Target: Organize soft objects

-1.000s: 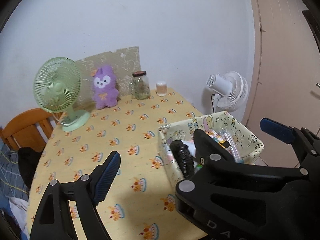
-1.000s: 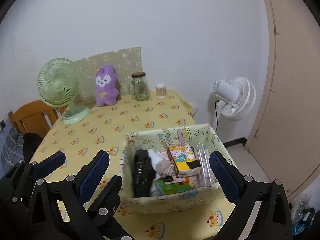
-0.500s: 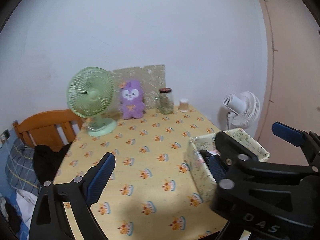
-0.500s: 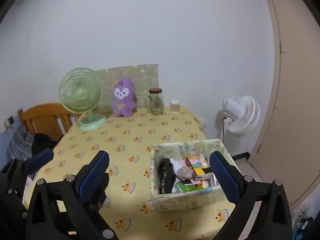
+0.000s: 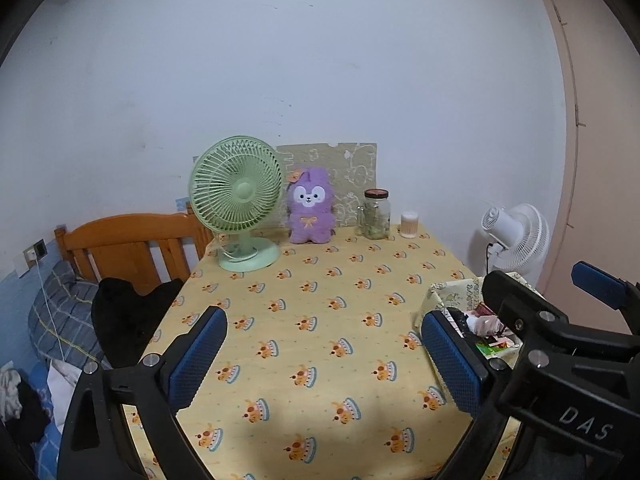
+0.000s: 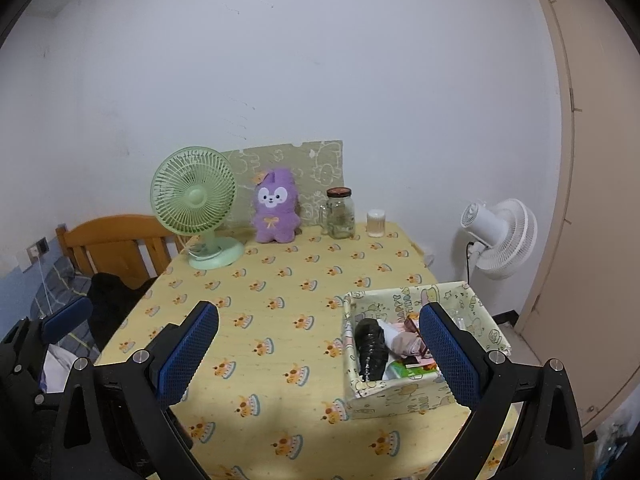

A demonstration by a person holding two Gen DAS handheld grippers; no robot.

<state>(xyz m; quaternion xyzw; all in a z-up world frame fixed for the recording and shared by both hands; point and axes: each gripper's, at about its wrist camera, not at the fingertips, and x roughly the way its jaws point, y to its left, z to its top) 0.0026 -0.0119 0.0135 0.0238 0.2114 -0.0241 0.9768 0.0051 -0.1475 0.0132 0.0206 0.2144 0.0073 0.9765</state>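
Plush toy (image 5: 311, 208): purple, soft, light; sits upright at surface (image 5: 320, 320) far edge, between green fan (image 5: 236, 196) and jar (image 5: 376, 213). Pinch your jaws across its belly. Left gripper (image 5: 324, 356) jaws just opened wide, empty; right gripper (image 6: 316, 352) also open, empty.

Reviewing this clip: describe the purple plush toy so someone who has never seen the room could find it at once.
Start at the table with the yellow cake-print cloth and look to its far edge by the white wall. There, between the green desk fan and the glass jar, the purple plush toy stands upright against a patterned board. It is the only furry thing in that row, with a white face and a yellow bow.
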